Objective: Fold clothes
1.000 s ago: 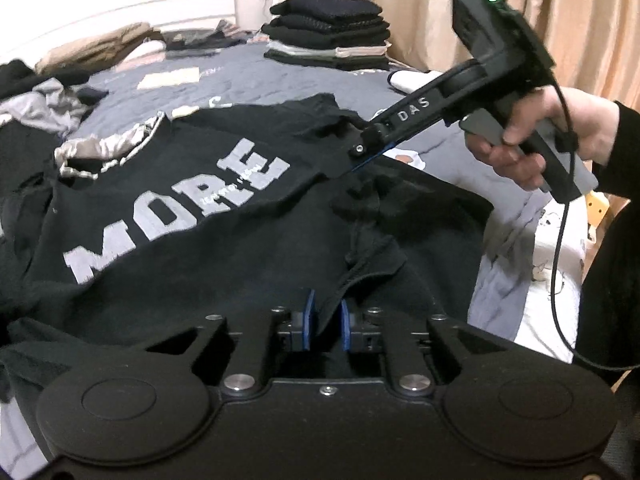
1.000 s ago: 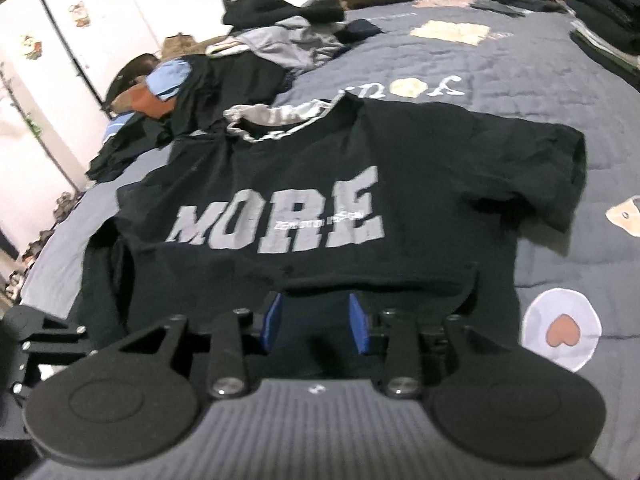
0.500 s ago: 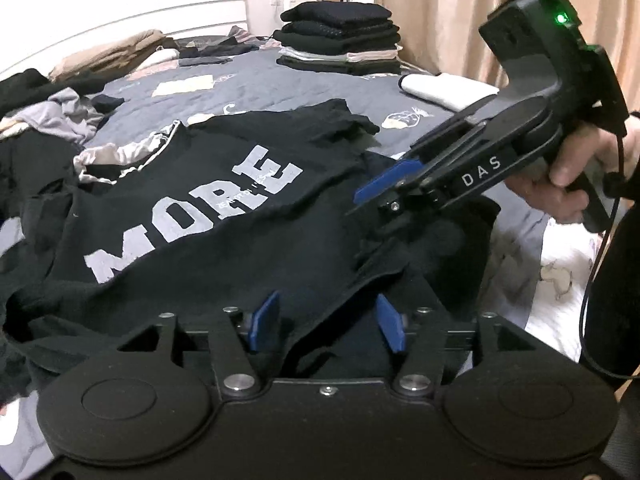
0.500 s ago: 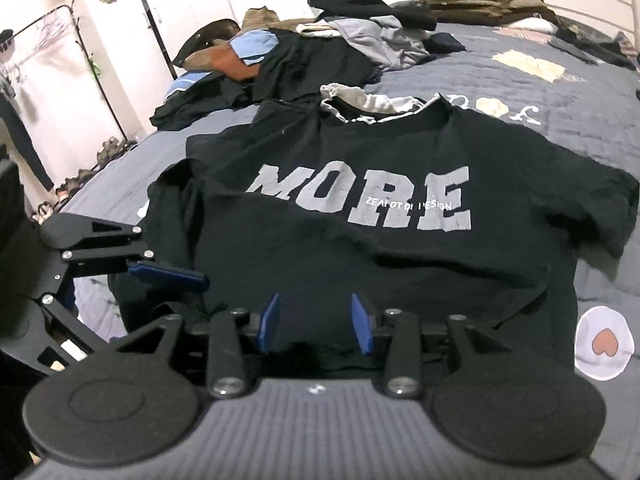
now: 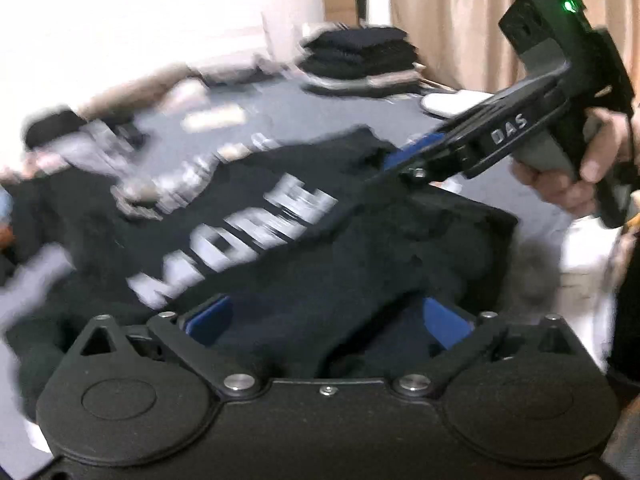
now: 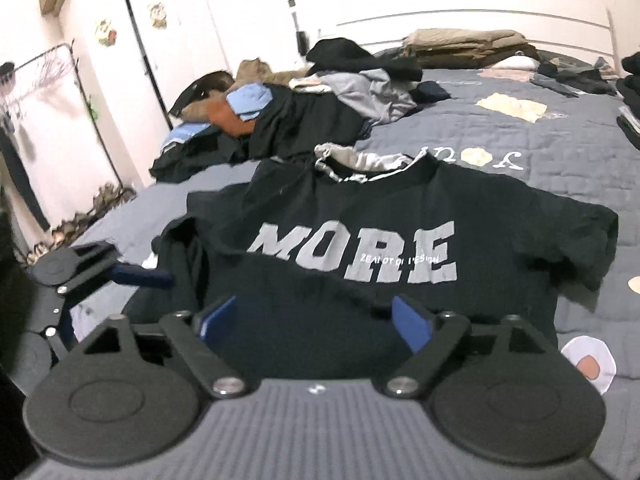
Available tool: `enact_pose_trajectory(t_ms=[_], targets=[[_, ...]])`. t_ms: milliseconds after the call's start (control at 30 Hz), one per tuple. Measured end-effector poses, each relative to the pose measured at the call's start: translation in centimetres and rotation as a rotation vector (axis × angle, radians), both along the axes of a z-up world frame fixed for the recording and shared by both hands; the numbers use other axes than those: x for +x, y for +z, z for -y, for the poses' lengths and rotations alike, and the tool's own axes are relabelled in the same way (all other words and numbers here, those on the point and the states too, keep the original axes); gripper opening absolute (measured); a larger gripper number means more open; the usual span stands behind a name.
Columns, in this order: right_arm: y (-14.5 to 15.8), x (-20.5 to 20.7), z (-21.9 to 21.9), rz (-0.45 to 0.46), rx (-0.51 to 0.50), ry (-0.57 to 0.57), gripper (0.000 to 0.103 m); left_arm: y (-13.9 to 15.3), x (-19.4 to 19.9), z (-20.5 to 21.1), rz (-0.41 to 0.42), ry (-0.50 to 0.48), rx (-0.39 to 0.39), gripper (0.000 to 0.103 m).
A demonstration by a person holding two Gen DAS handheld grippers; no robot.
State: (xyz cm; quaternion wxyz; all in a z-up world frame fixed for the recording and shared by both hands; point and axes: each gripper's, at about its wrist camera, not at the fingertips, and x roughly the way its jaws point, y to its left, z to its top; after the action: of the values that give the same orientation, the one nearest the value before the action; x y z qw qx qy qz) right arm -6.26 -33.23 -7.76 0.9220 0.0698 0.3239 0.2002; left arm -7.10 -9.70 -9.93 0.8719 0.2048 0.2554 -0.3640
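A black T-shirt (image 6: 352, 252) with grey "MORE" lettering lies face up on the grey quilt, collar away from me; the left wrist view shows the T-shirt (image 5: 248, 232) blurred. My left gripper (image 5: 328, 320) hovers over the near hem, its jaws opening wide. A fold of black cloth lies loosely between its blue pads, which do not press on it. My right gripper (image 6: 316, 316) is also opening over the hem, with cloth below it and nothing pinched. A hand (image 5: 568, 184) holds the right gripper at the upper right of the left wrist view.
A stack of folded dark clothes (image 5: 360, 56) sits at the far end of the bed by the curtain (image 5: 460, 20). A heap of unfolded clothes (image 6: 320, 96) and folded beige garments (image 6: 468, 40) lie beyond the shirt. A clothes rack (image 6: 40, 80) stands left of the bed.
Both grippers went from nearly shut on the shirt's hem to wide open, letting the cloth go. Both lifted a little, and the left wrist view has swung and blurred.
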Motion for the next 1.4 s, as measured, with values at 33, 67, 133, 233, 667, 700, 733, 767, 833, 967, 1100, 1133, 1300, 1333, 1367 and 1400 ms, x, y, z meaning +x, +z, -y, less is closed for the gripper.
enact_pose_trajectory(t_ms=[33,67,133,233,667,700,733,767,833,967,1100,1133,1300,1333,1367,1400], targets=[[0.1,0.0,0.1,0.002,0.002,-0.004,0.086,0.1,0.1,0.2,0.001,0.018,0.019,0.103],[0.1,0.1,0.2,-0.001,0.001,-0.008,0.086,0.3,0.3,0.4,-0.003,0.032,0.033,0.103],[0.2,0.2,0.6,-0.017,0.027,0.01,0.086,0.5,0.5,0.5,-0.008,0.042,0.038,0.103],[0.1,0.2,1.0,-0.021,0.075,0.039,0.086,0.6,0.1,0.6,0.004,-0.003,0.048,0.103],[0.0,0.4,0.9,-0.05,0.004,0.001,0.083,0.1,1.7,-1.0,-0.143,-0.094,-0.086,0.093],[0.1,0.4,0.8,-0.046,-0.015,-0.006,0.085,0.3,1.3,-0.9,-0.099,-0.097,-0.062,0.095],[0.1,0.4,0.8,-0.046,-0.025,-0.014,0.086,0.4,0.9,-0.6,-0.051,-0.091,-0.034,0.1],[0.2,0.5,0.7,-0.047,-0.034,-0.022,0.086,0.4,0.8,-0.5,-0.038,-0.082,-0.023,0.101],[0.2,0.6,0.8,-0.051,-0.038,-0.023,0.088,0.3,1.3,-0.5,-0.071,-0.072,-0.018,0.102],[0.1,0.8,1.3,-0.079,-0.003,-0.041,0.092,0.0,1.2,-0.3,-0.04,-0.042,0.053,0.103],[-0.3,1.1,1.8,-0.111,0.027,-0.053,0.089,-0.2,1.4,0.2,-0.076,-0.049,0.079,0.103],[-0.4,1.1,1.8,-0.108,0.033,-0.023,0.089,-0.3,1.3,0.3,-0.082,-0.057,0.086,0.103],[-0.1,0.3,1.0,-0.059,0.035,0.059,0.088,-0.5,0.9,0.3,-0.11,-0.111,0.068,0.103],[-0.1,0.2,0.7,-0.055,0.015,0.07,0.087,-0.4,0.8,0.3,-0.119,-0.122,0.057,0.103],[-0.2,0.2,0.6,-0.054,0.006,0.075,0.087,-0.5,0.8,0.4,-0.119,-0.126,0.06,0.103],[-0.3,0.2,0.4,-0.053,-0.002,0.08,0.086,-0.6,0.7,0.4,-0.115,-0.128,0.067,0.101]])
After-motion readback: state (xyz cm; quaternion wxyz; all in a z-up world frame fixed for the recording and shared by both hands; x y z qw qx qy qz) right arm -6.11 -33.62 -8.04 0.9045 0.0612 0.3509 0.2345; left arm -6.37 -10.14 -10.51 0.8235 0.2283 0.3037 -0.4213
